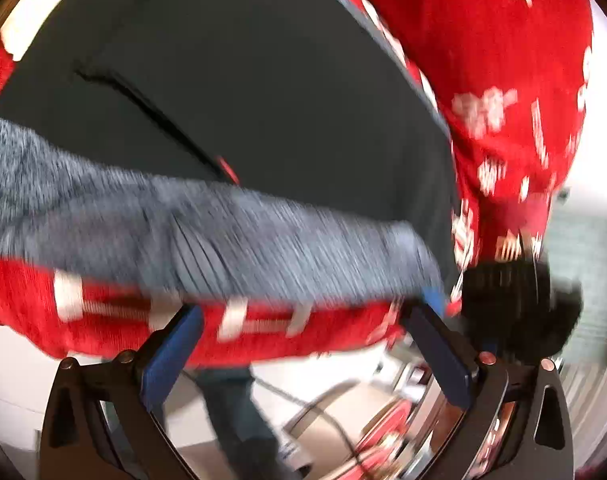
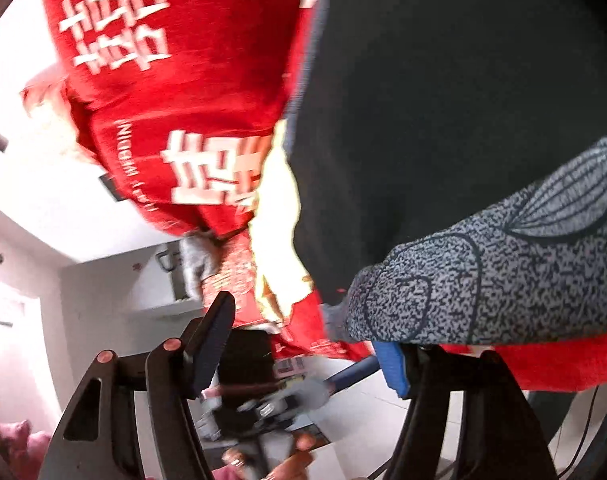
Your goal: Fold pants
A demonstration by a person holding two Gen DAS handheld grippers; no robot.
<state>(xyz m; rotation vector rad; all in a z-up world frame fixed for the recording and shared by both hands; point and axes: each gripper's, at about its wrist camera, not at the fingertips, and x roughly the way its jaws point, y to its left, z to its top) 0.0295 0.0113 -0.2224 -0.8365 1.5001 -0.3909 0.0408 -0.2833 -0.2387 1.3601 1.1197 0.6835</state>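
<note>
The dark pants [image 1: 263, 80] lie spread on a red cloth with white characters [image 1: 503, 60]. Their grey speckled waistband [image 1: 223, 236] runs across just ahead of my left gripper [image 1: 307, 312], whose blue-padded fingers stand wide apart below the table edge with nothing between them. In the right wrist view the pants [image 2: 443, 100] fill the upper right, and the waistband [image 2: 483, 280] ends above my right gripper [image 2: 311, 332]. Its jaws are also wide apart, the blue pad [image 2: 391, 364] just under the waistband corner. The left view is motion-blurred.
The red cloth [image 2: 163, 80] hangs over the table edge. Below it are floor, cables [image 1: 311, 404] and clutter [image 2: 263, 400]. The other gripper's black body [image 1: 515, 304] shows at the right of the left wrist view.
</note>
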